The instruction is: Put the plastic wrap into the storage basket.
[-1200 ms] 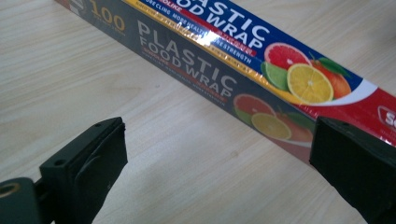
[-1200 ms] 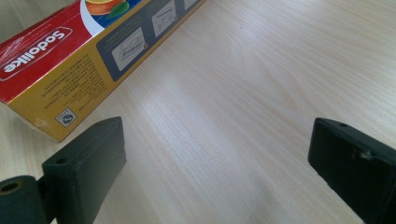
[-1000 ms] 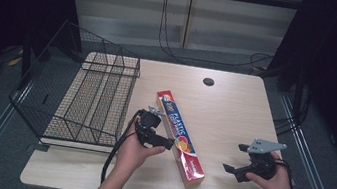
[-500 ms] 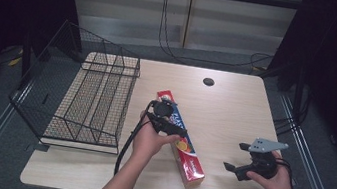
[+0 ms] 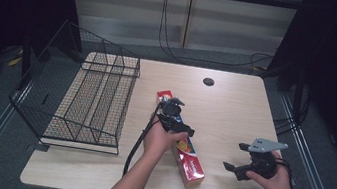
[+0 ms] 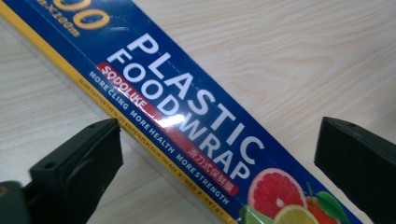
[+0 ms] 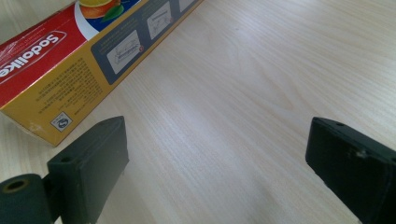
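both claws gape empty; left claw point(image 5: 173, 117) straddles plastic wrap box point(image 5: 190, 161), seemingly untouched.

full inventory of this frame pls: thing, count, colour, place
plastic food wrap box: 1, blue top with red ends and a yellow side, lying flat at table centre, running diagonally from far-left to near-right
wire rack: 1, black, on the left part of the table, its left side overhanging the edge
table: 1, light wood, with a dark round hole near the far edge
cables: several, black, on the floor behind the table
left gripper: 1, black, over the box's middle, jaws open on either side of the box in the left gripper view, with a black cable trailing
right gripper: 1, black with a grey plate, right of the box's near end, jaws open over bare table
forearms and hands: 2, entering from the bottom edge
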`<control>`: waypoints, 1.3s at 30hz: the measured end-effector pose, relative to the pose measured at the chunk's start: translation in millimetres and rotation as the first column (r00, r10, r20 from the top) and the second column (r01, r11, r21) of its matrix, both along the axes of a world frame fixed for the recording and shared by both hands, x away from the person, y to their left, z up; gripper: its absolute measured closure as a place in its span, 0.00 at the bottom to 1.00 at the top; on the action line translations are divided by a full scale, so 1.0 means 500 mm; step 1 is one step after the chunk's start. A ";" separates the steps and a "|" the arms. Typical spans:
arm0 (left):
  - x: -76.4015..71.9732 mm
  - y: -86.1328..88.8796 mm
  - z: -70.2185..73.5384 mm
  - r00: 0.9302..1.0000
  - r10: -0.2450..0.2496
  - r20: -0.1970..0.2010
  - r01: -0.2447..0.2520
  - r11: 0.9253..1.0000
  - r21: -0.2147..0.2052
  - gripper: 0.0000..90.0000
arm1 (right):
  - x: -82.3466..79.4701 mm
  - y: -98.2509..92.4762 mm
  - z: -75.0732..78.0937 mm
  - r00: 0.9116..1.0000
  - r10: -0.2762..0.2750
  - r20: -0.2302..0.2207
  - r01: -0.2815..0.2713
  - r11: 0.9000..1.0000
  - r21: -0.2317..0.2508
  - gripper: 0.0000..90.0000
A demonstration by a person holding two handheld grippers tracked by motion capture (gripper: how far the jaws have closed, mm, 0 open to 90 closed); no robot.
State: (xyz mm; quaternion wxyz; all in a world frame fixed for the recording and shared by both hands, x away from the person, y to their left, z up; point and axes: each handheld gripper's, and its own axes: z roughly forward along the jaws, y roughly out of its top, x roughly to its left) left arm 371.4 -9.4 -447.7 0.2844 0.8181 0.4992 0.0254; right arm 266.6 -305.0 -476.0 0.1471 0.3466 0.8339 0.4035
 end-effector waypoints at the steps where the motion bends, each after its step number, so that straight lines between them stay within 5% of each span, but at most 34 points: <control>1: 0.001 -0.003 -0.006 1.000 0.017 -0.008 -0.017 1.000 0.002 0.00 | 0.000 -0.001 0.001 1.000 -0.003 0.004 0.003 1.000 0.003 0.06; 11: -0.004 -0.018 -0.028 0.997 0.062 -0.035 -0.061 0.998 0.030 0.00 | 0.002 -0.005 0.003 1.000 -0.007 0.003 0.007 1.000 0.014 0.07; 39: 0.002 -0.013 -0.019 0.979 0.135 -0.154 -0.133 0.991 0.021 0.14 | 0.003 -0.012 0.007 0.999 -0.041 0.012 0.040 0.999 0.026 0.07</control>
